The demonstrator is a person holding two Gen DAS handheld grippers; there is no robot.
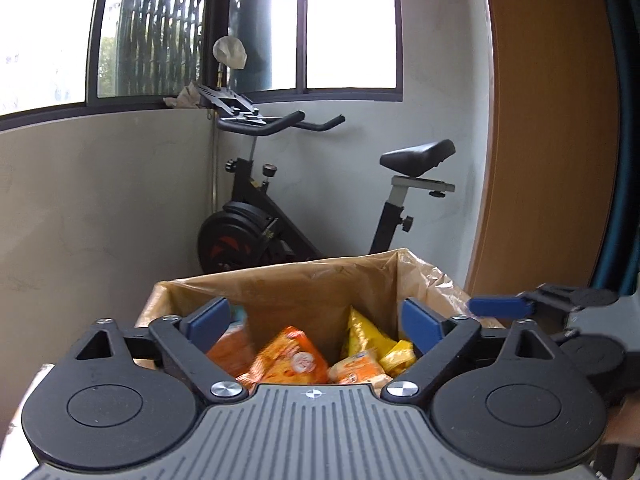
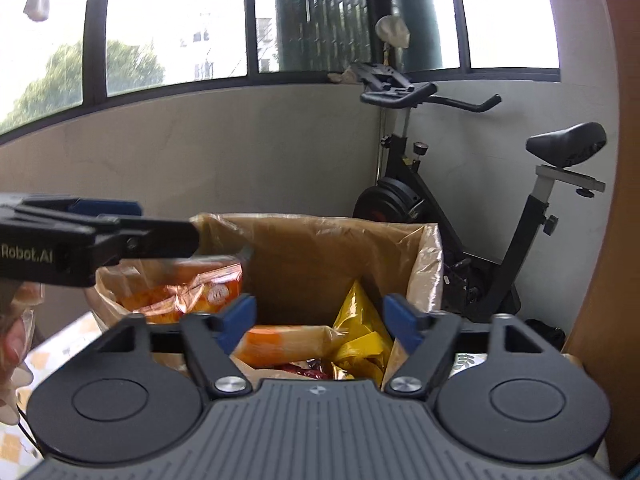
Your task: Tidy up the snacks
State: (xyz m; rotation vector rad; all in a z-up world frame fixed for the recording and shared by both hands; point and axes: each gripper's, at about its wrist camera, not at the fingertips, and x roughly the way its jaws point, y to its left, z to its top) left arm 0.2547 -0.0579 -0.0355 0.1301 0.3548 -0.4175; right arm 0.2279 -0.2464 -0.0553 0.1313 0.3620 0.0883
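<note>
L gripper (image 1: 316, 322) and R gripper (image 2: 320, 318): both wide open, nothing held, over the plastic-lined cardboard box (image 1: 320, 280). Inside: orange snack packs (image 1: 294, 356) lying flat, yellow packs (image 1: 366, 334) upright w/ tips up. Only R view shows a red wrapper (image 2: 302, 370) at the bottom. Exercise bike (image 1: 320, 200) beyond, by the wall.
</note>
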